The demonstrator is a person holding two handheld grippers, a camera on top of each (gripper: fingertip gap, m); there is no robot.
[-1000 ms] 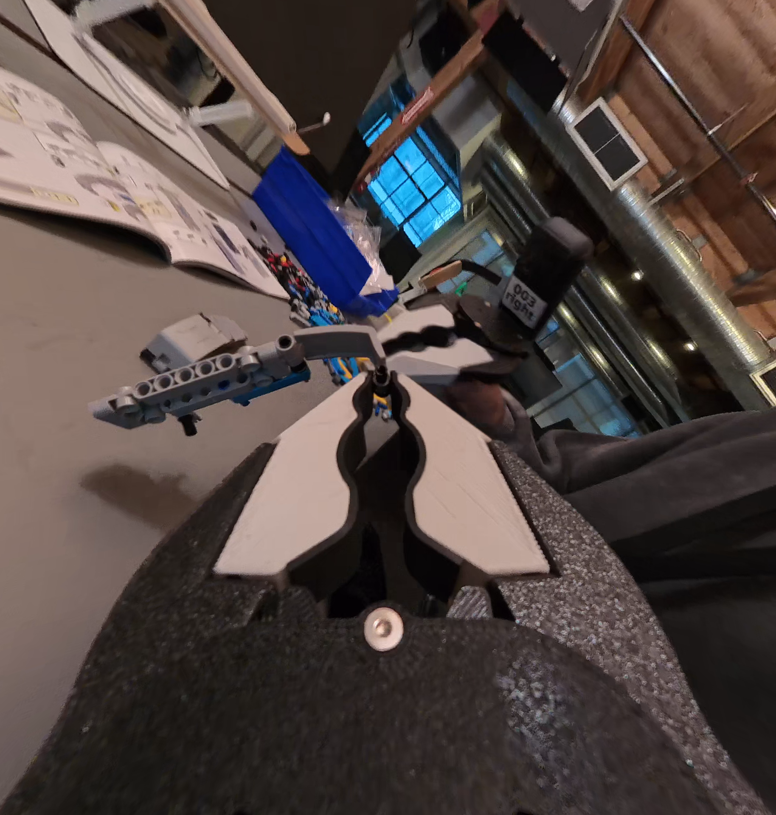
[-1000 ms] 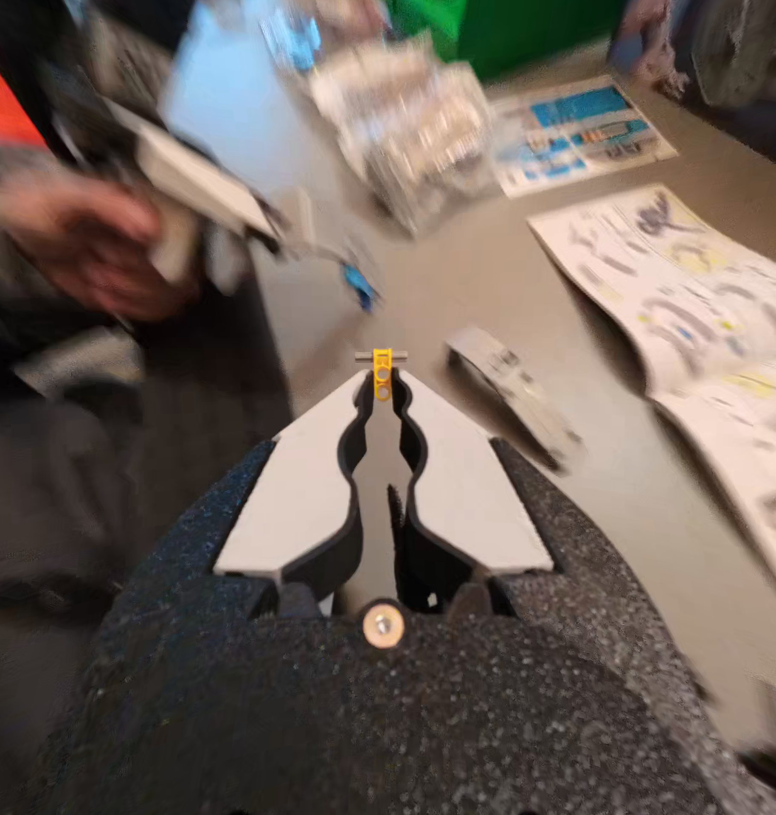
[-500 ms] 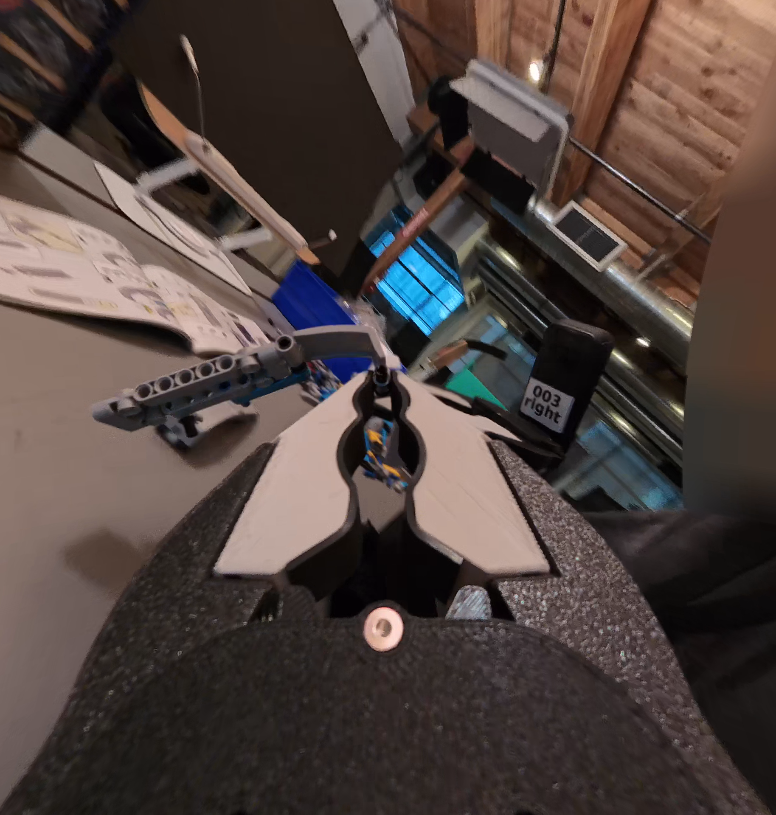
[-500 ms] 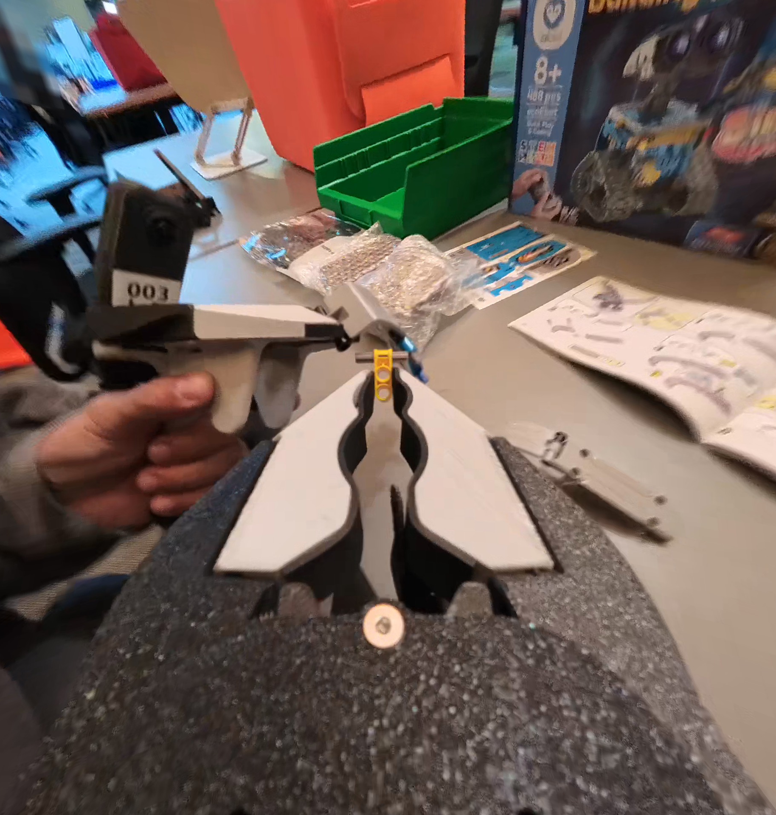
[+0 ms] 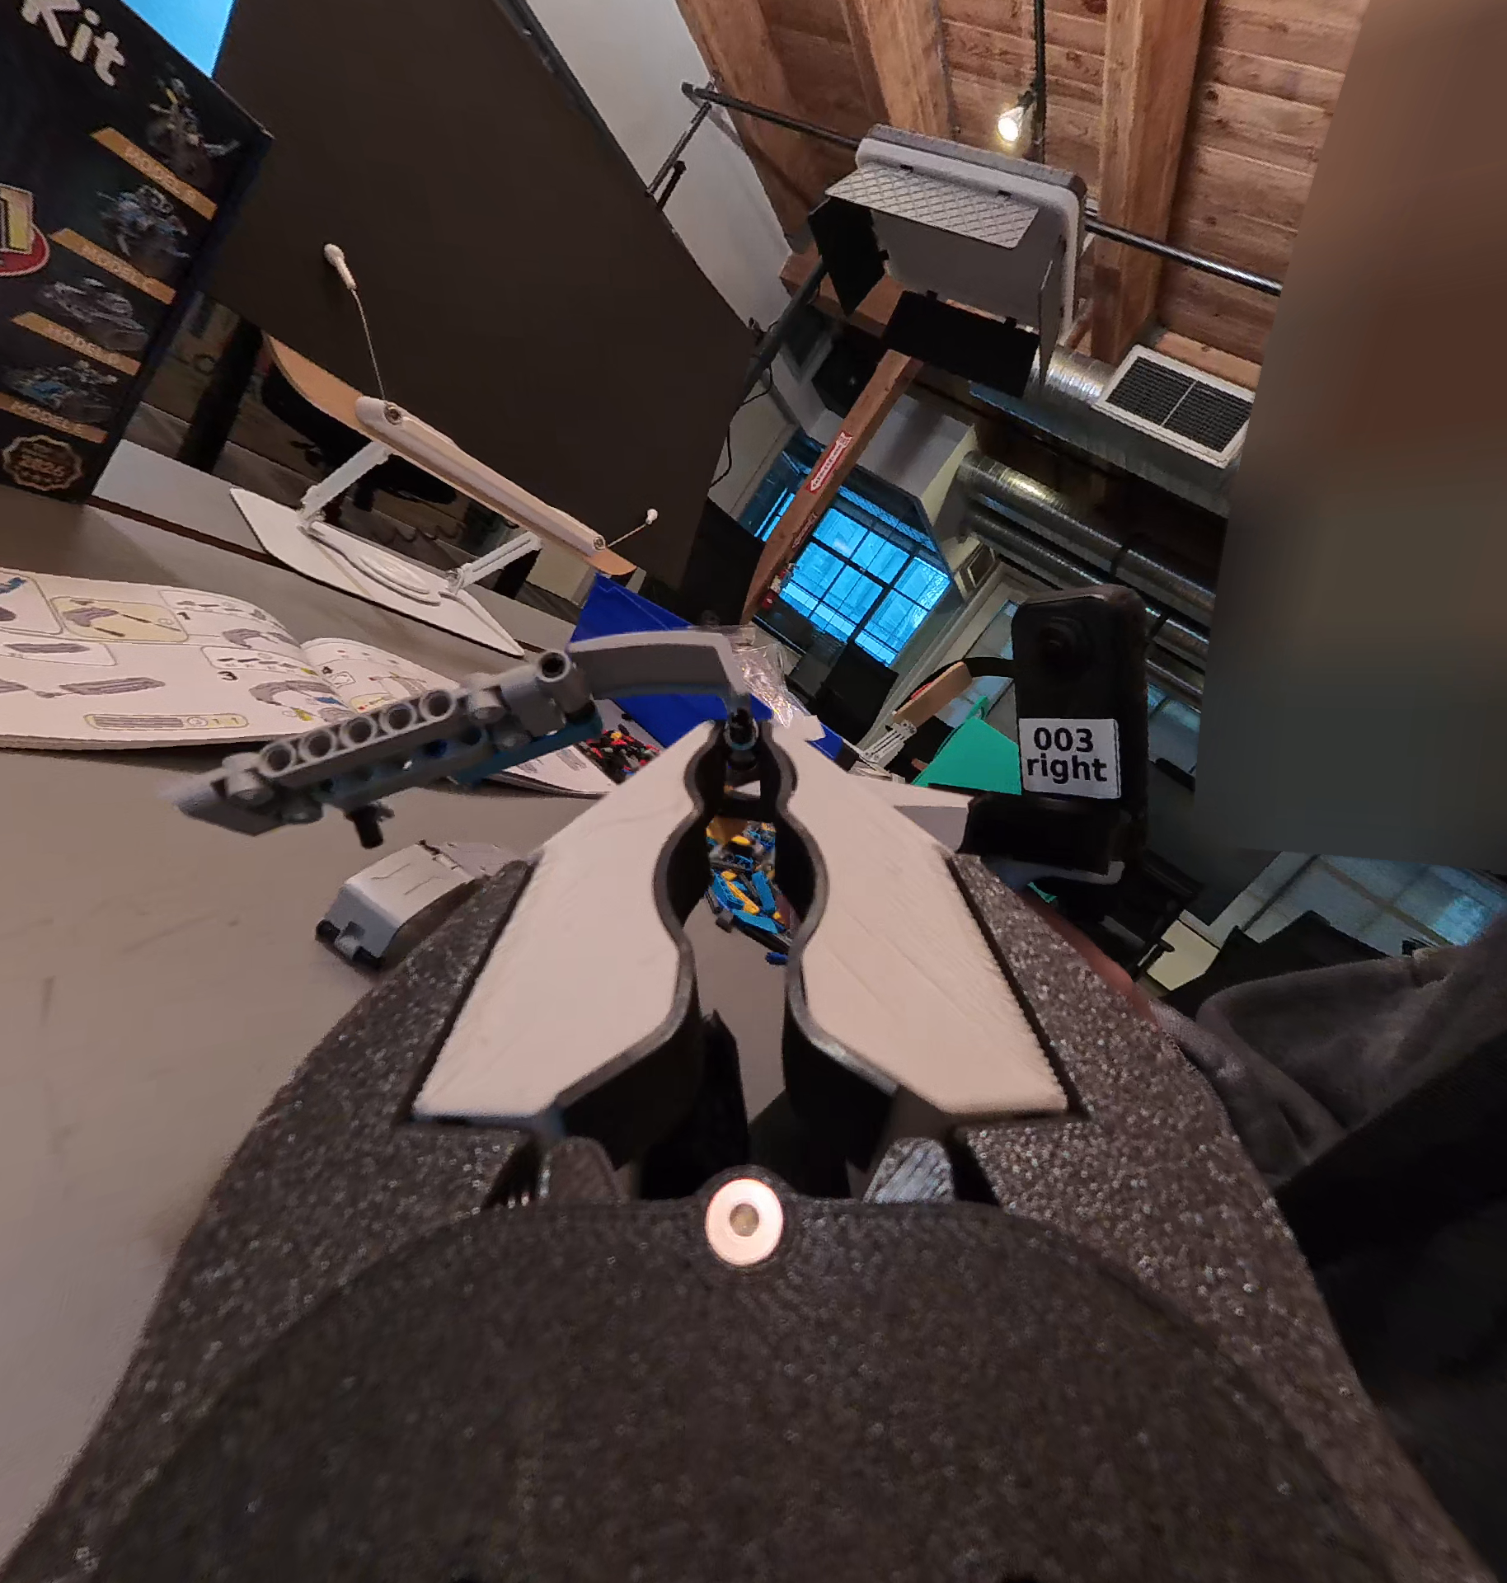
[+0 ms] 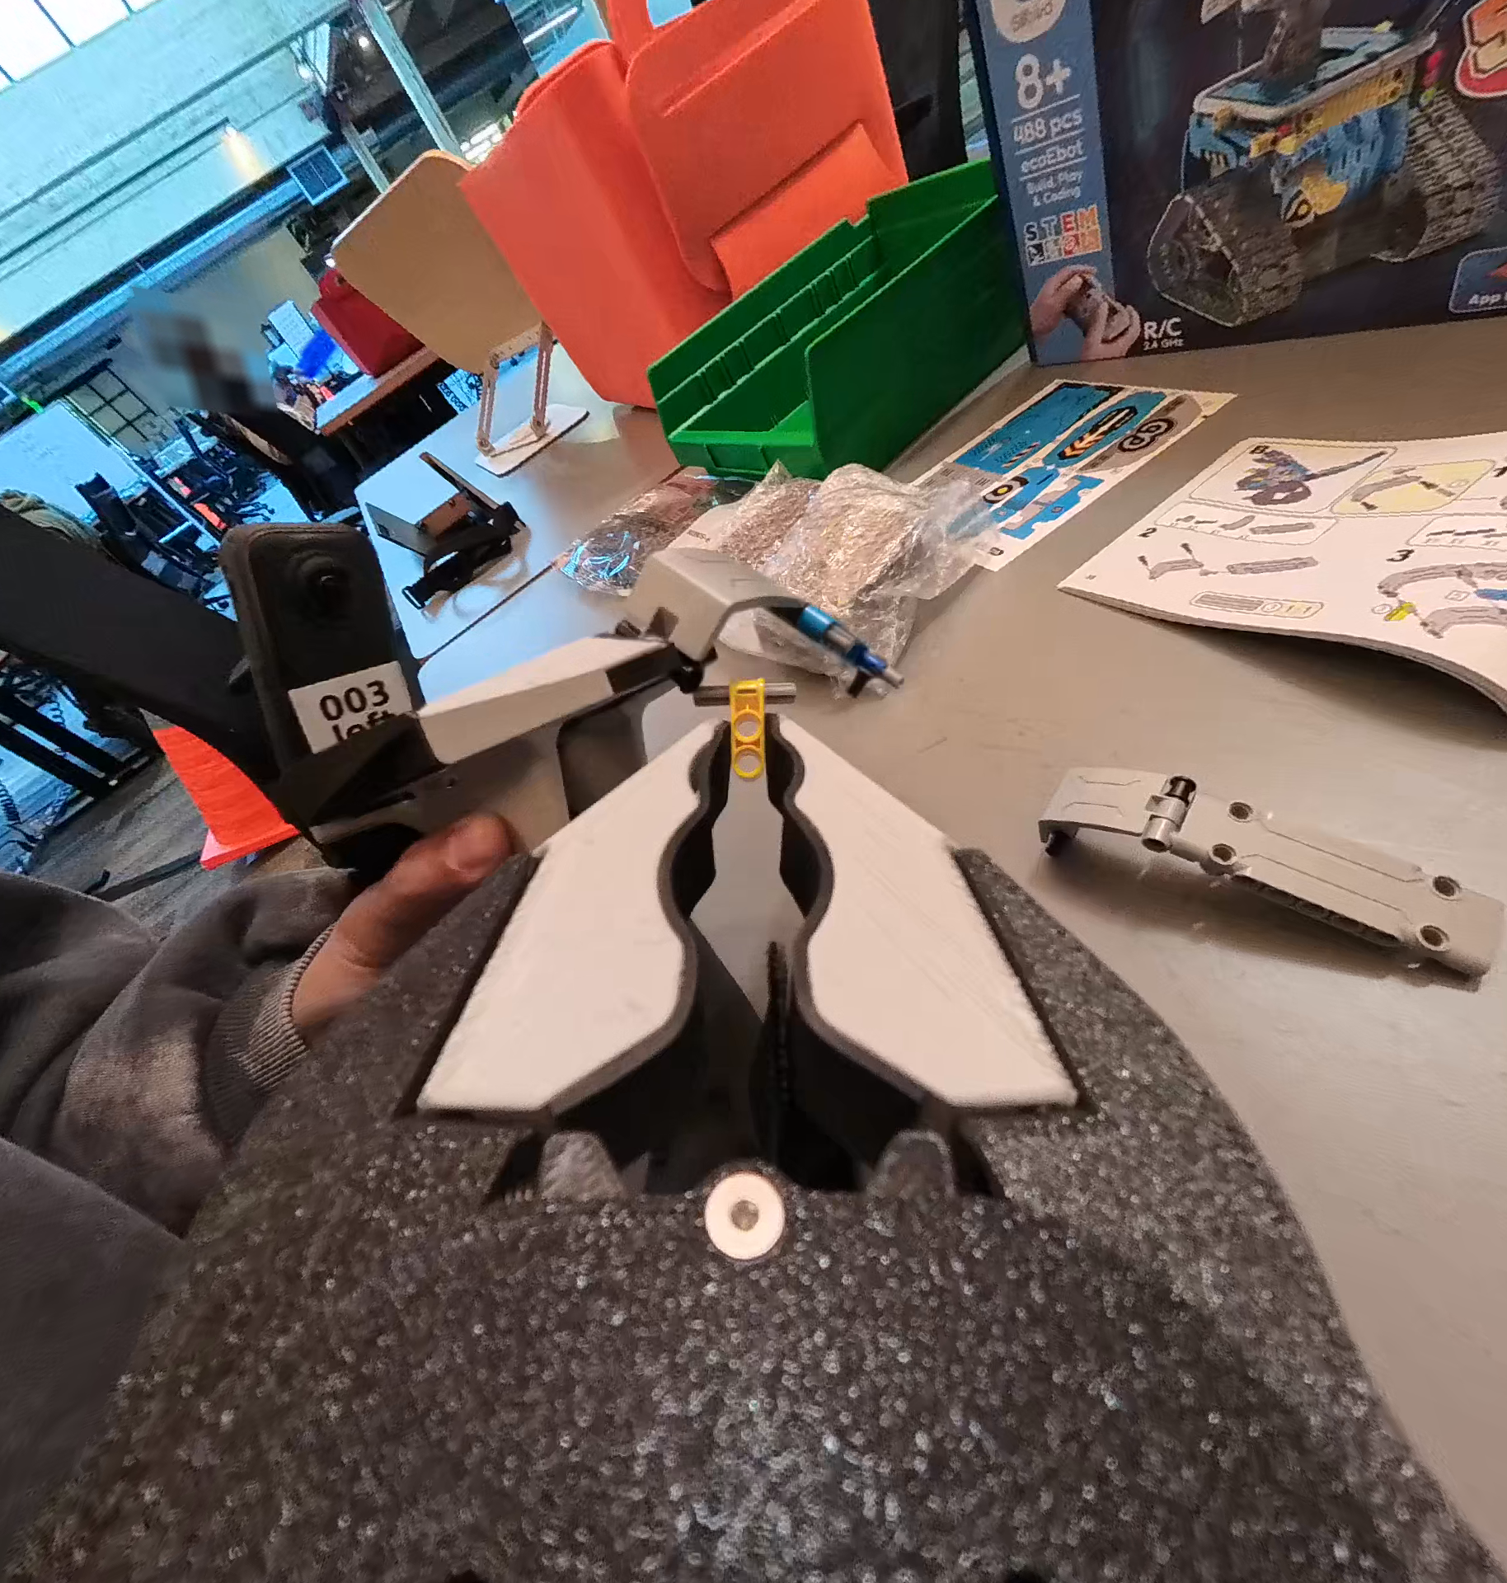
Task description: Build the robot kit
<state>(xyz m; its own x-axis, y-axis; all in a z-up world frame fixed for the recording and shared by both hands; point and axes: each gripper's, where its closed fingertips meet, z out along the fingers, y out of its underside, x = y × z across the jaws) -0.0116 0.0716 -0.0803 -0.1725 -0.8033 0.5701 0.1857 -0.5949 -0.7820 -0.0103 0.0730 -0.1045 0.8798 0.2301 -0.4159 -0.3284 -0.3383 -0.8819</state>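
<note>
Grey beam assembly (image 5: 407,745), stiff light plastic, hangs above the bench (image 5: 90,985), just beyond the open instruction booklet (image 5: 133,677). Your left claw (image 5: 740,738) is closed on a small dark pin at the curved end; I think this thin hold lets it swing, so take the holed beam instead. Nearer you than the booklet lies a loose grey panel (image 6: 1272,865). Your right claw (image 6: 746,749) is closed on the yellow connector (image 6: 746,728) with its grey axle, tiny and easy to drop, just beside the assembly.
</note>
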